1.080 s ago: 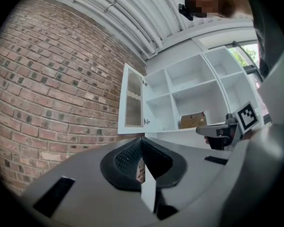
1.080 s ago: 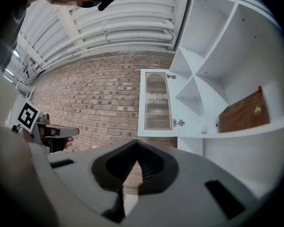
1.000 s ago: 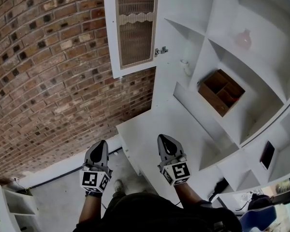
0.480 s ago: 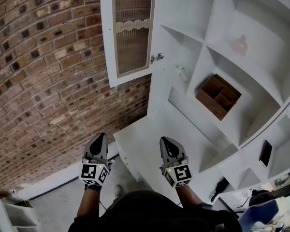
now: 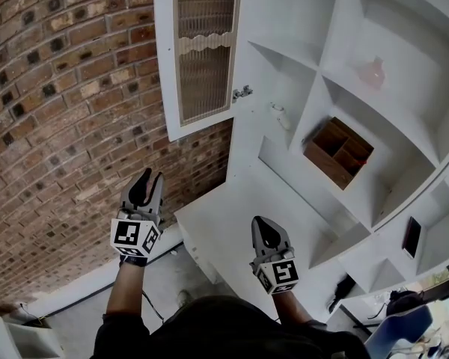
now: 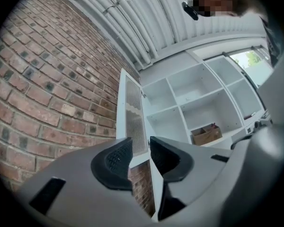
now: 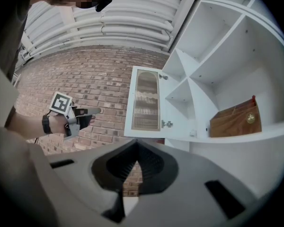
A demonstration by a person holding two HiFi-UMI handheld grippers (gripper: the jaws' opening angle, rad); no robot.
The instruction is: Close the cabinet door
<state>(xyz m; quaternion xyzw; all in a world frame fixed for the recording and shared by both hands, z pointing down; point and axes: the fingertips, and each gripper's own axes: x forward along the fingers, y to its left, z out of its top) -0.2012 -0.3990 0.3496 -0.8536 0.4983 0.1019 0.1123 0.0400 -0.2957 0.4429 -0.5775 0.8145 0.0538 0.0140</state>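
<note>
The white cabinet door (image 5: 202, 51) with a ribbed glass panel stands swung open against the brick wall. It also shows in the left gripper view (image 6: 132, 108) and the right gripper view (image 7: 146, 100). My left gripper (image 5: 144, 188) is raised below the door's lower edge and apart from it. Its jaws are opening, and there is nothing between them (image 6: 141, 156). The right gripper view catches it from the side (image 7: 87, 112). My right gripper (image 5: 266, 226) hangs lower in front of the cabinet, shut and empty (image 7: 137, 148).
The white shelf unit (image 5: 314, 88) holds a wooden box (image 5: 338, 153) and a pale pink vase (image 5: 372, 72). A metal hinge (image 5: 242, 93) sits on the door's inner edge. The brick wall (image 5: 60, 126) fills the left. A low white counter (image 5: 232, 223) juts out below.
My left gripper has risen towards the door's lower edge, and its jaws have parted a little. The right gripper has stayed nearly in place.
</note>
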